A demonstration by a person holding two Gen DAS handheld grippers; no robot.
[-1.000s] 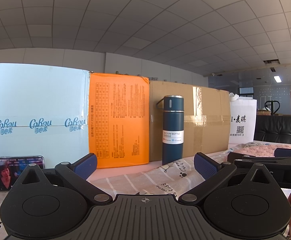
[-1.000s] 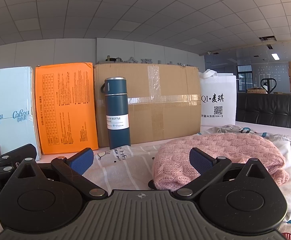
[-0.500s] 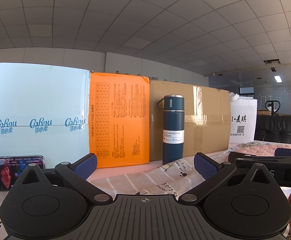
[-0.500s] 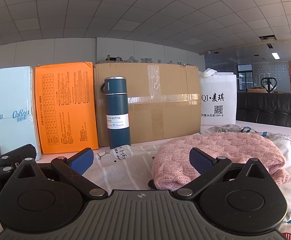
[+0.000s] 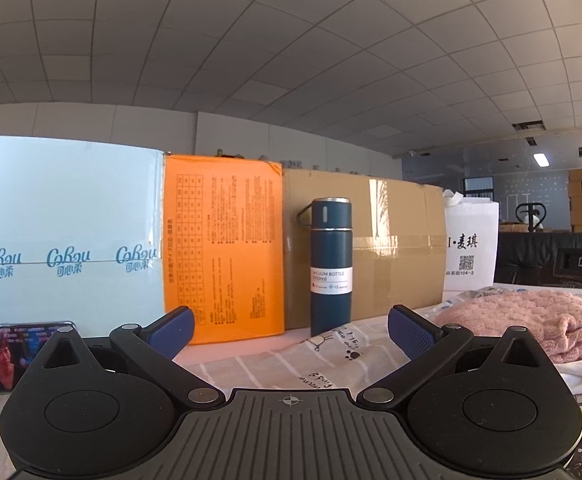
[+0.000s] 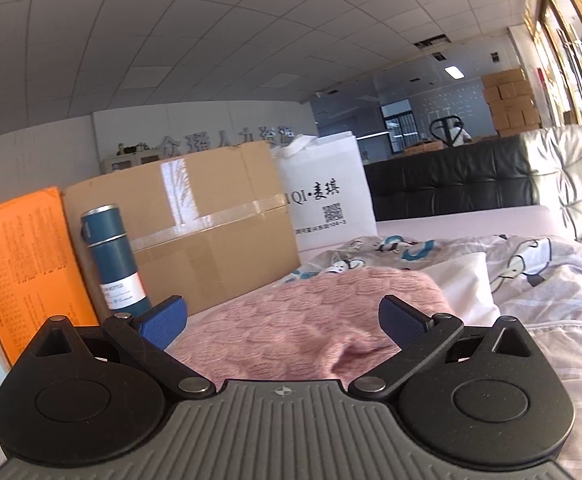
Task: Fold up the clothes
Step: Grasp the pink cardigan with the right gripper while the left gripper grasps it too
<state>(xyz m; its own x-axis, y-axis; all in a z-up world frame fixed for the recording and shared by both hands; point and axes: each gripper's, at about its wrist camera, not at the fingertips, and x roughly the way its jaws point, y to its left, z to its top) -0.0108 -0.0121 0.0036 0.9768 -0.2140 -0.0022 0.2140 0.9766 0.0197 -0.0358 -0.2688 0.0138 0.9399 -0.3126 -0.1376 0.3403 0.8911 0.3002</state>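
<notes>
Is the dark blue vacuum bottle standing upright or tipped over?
Upright. The dark blue vacuum bottle stands on its base with its cap on top, in front of the brown cardboard box.

This is an office used for storage. A grid-tile ceiling spans it. Stacked cartons and a black sofa stand at the back.

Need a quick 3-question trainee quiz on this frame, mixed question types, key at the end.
1. True or false: the right gripper is shut on the pink knitted sweater.
2. The tall dark blue vacuum bottle stands in front of: A) the brown cardboard box B) the white paper bag C) the light blue carton.
3. Fill in: the left gripper has its jaws ____.

Key: 1 false; 2 A; 3 open.
</notes>
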